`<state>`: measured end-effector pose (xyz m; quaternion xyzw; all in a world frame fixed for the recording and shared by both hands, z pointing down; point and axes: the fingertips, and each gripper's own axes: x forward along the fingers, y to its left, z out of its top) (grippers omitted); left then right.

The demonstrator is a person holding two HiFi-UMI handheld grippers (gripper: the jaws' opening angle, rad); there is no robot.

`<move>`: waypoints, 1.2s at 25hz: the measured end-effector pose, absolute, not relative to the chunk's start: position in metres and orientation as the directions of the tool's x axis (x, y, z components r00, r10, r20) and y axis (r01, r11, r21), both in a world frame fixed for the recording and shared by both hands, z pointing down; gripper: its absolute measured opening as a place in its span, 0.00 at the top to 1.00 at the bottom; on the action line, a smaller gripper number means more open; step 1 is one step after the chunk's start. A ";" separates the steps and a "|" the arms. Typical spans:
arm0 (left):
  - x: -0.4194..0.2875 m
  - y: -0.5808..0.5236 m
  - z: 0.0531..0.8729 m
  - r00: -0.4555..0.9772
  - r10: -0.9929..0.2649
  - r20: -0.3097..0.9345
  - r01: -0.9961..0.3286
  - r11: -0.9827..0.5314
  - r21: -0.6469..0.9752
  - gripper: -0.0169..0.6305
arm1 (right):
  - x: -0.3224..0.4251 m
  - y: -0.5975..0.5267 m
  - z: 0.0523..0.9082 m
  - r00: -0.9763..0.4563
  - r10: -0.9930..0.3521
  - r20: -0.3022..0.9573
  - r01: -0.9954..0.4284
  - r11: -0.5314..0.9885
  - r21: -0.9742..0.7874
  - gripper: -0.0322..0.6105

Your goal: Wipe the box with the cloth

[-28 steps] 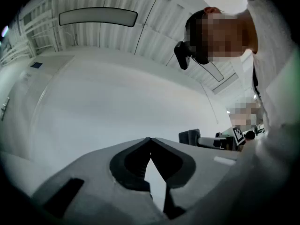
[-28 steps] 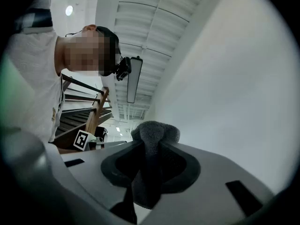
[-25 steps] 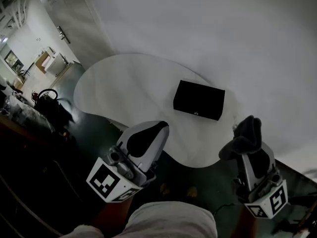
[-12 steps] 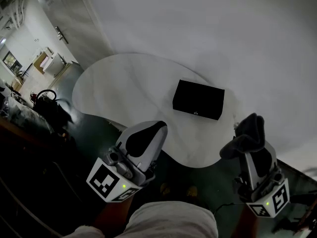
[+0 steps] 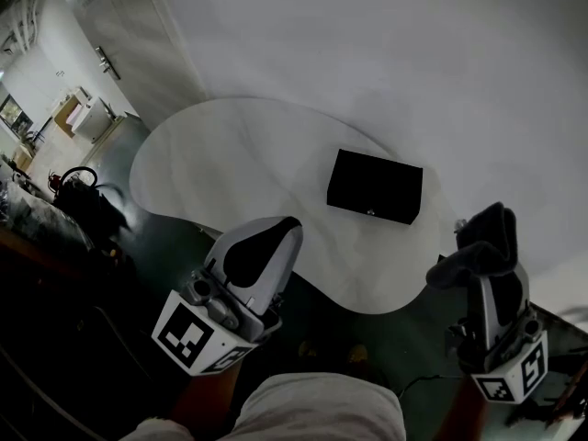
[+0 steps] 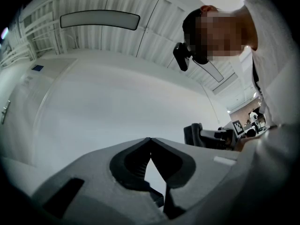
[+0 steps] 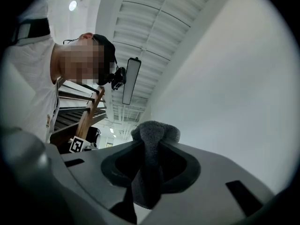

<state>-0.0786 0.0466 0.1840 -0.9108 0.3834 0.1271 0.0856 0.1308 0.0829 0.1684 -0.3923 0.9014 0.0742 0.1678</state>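
A black box (image 5: 375,186) lies flat on the white table (image 5: 230,163), toward its right end. My right gripper (image 5: 491,246) hangs off the table's right edge, below and right of the box, shut on a dark grey cloth (image 5: 480,246) that bulges out past its tips. In the right gripper view the cloth (image 7: 151,163) is pinched between the jaws and tufts out above them. My left gripper (image 5: 287,228) is held over the table's near edge, left of the box, shut with nothing in it. In the left gripper view its jaws (image 6: 150,139) meet at the tip.
A white wall rises right behind the table. At the far left are a door, a dark cluttered bench (image 5: 64,209) and dark floor. The person's light-clothed lap (image 5: 312,412) is at the bottom edge. Both gripper views point upward at ceiling and the person.
In the head view the left gripper has shifted a little left and down. The right gripper with the cloth has shifted right and slightly down. The box has not moved on the table.
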 end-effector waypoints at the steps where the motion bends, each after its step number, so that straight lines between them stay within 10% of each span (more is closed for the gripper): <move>1: -0.081 0.041 0.181 0.675 -0.672 -0.304 -0.718 -0.693 -0.061 0.95 | 0.130 0.080 0.166 -0.631 -0.687 -0.360 -0.739 0.674 0.009 0.80; 30: -0.060 -0.055 0.165 0.623 -0.724 -0.297 -0.775 -0.623 -0.108 0.95 | 0.175 -0.011 0.159 -0.656 -0.669 -0.348 -0.733 0.675 0.085 0.80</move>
